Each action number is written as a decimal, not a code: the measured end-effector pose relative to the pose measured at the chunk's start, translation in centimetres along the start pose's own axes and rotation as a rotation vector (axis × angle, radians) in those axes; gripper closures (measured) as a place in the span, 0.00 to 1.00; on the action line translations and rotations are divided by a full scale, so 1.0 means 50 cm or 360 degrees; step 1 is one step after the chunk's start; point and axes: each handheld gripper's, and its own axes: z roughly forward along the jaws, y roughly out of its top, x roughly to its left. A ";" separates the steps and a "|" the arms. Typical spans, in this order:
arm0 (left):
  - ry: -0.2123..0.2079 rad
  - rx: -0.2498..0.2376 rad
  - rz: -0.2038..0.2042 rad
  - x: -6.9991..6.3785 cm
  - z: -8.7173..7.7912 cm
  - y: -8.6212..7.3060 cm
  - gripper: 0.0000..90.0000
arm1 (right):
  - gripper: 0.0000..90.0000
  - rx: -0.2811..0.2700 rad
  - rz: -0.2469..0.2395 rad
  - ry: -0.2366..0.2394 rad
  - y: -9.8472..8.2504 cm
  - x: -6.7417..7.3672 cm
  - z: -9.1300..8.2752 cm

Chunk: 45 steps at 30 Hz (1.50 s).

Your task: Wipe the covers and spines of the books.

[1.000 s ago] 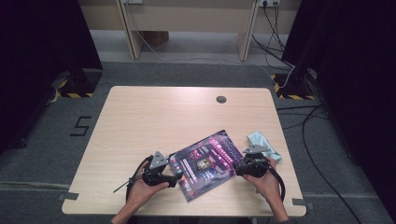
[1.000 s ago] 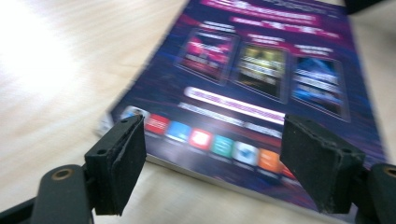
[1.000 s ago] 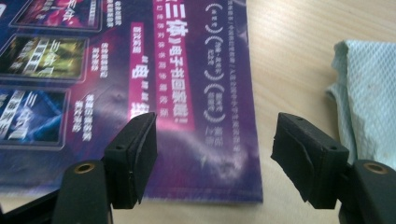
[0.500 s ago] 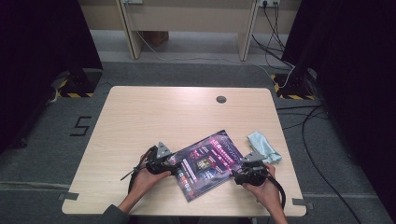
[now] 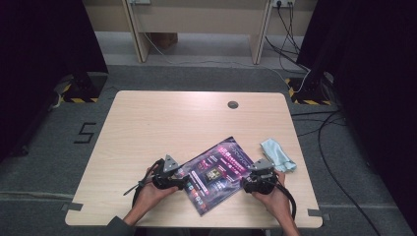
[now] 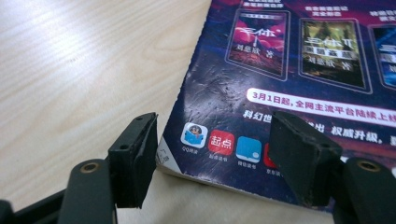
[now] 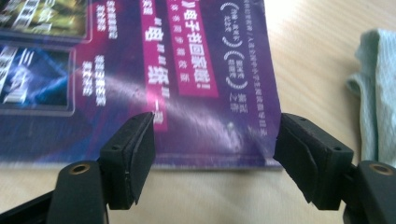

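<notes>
A magazine with a dark purple cover lies askew on the near part of the wooden table. My left gripper sits at its left corner. In the left gripper view the magazine corner lies between the jaws of that gripper. These jaws have just been closing, but the pads do not press on the magazine. My right gripper is at the magazine's right end and stands open. Its jaws have just widened a little. In the right gripper view they frame the cover's edge without touching it.
A pale green cloth lies crumpled just right of the magazine, close to my right hand, and also shows as the cloth in the right gripper view. A round cable hole sits near the table's far edge. Cables run over the floor at the right.
Both grippers keep their places at the magazine's two ends, with only slight shifts of the hands. Magazine and cloth lie where they were.
</notes>
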 end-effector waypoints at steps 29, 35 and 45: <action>-0.0156 0.0089 -0.0073 -0.047 -0.041 -0.030 0.38 | 0.38 -0.0037 0.0153 0.0098 0.089 -0.024 0.065; -0.0207 0.0100 -0.0070 -0.056 -0.047 -0.034 0.39 | 0.38 -0.0024 0.0181 0.0228 0.060 -0.003 0.041; -0.0252 0.0091 -0.0070 -0.071 -0.047 -0.037 0.39 | 0.37 0.0002 0.0190 0.0261 0.063 0.009 0.061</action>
